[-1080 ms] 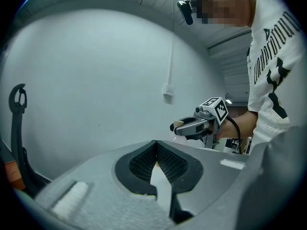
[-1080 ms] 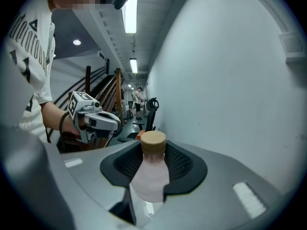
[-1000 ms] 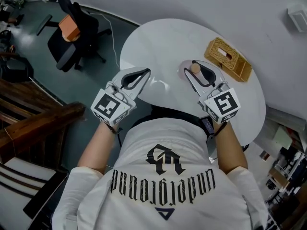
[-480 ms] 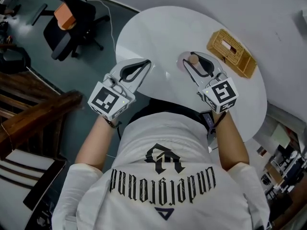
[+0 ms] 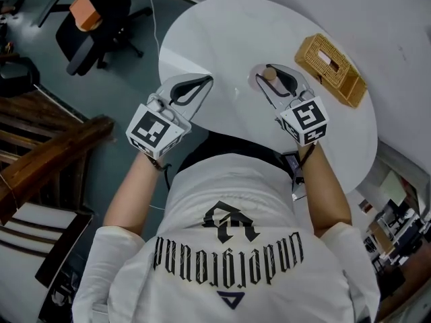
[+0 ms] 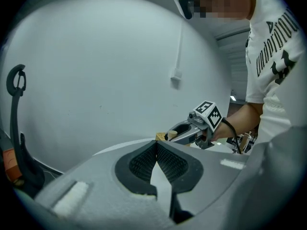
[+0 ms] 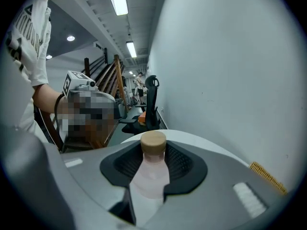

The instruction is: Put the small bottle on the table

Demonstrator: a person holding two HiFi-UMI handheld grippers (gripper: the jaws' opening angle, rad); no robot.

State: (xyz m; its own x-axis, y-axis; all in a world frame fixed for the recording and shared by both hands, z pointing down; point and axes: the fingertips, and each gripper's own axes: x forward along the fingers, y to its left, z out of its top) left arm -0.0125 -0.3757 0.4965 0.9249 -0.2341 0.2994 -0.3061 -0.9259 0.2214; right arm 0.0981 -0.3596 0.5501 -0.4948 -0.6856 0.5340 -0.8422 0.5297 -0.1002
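Pink small bottle (image 7: 151, 171): one; wicker box (image 5: 331, 69): one.

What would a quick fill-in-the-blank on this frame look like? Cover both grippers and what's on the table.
1. The right gripper is shut on a small ___ with a tan cap.
2. The left gripper has its jaws ___, with nothing between them.
3. The woven basket lies on the round white ___, nearer the right gripper than the left gripper.
Missing words: bottle; shut; table.
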